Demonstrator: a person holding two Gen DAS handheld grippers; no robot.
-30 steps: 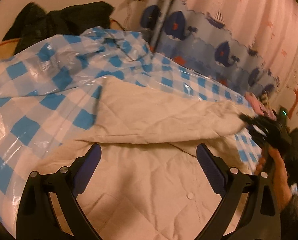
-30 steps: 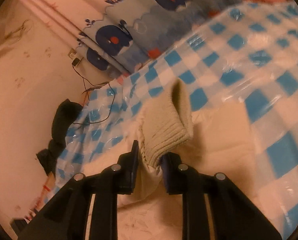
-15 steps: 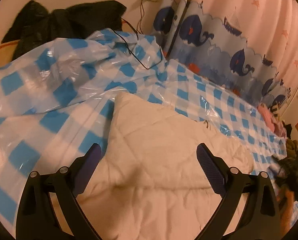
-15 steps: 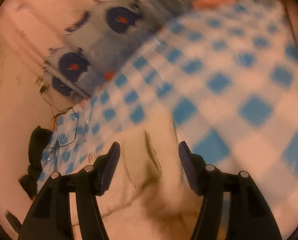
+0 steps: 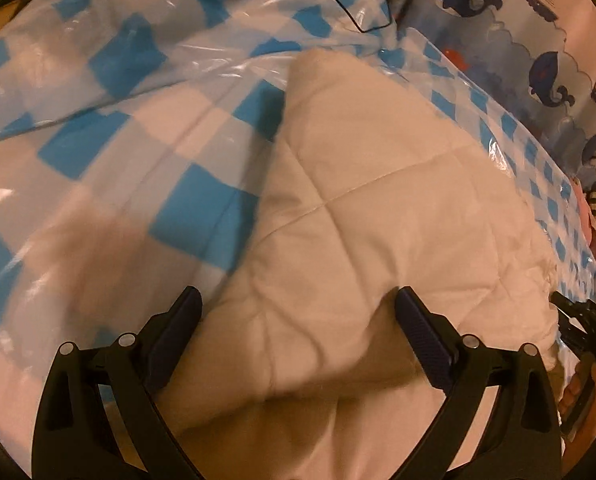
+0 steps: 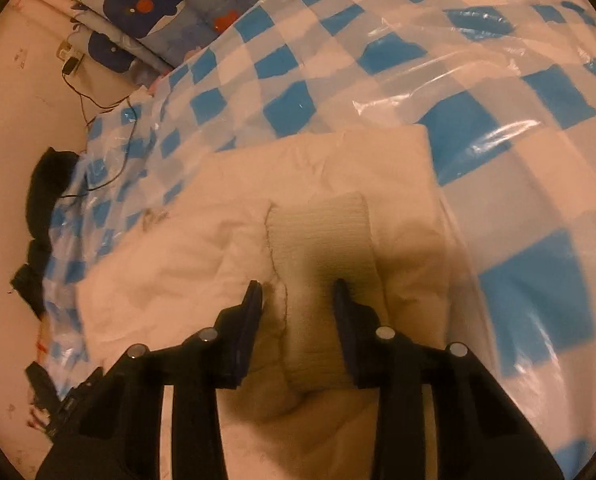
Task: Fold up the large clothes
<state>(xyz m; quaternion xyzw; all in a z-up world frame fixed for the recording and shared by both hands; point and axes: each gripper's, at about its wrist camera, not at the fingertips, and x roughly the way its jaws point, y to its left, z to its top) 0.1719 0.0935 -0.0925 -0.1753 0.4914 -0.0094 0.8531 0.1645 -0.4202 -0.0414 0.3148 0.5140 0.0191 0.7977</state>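
Note:
A cream quilted jacket (image 5: pixel 377 220) lies folded on a blue-and-white checked plastic sheet (image 5: pixel 98 140). My left gripper (image 5: pixel 298 308) is open and empty, just above the jacket's near part. In the right wrist view the jacket (image 6: pixel 218 240) lies flat with its ribbed knit cuff (image 6: pixel 321 240) on top. My right gripper (image 6: pixel 298 292) is open, its fingers either side of the cuff's near end, not clamped on it. The right gripper also shows at the right edge of the left wrist view (image 5: pixel 577 320).
The checked sheet (image 6: pixel 457 80) covers the whole surface. A whale-print curtain (image 5: pixel 537 40) hangs at the back. A black cable (image 6: pixel 110 104) runs from a wall socket. Dark clothes (image 6: pixel 42 200) lie piled at the far left. Pink items (image 5: pixel 589 208) sit at the right edge.
My right gripper has let go of the ribbed cuff and opened; the cuff now lies flat on the jacket. My left gripper has moved forward and down over the jacket.

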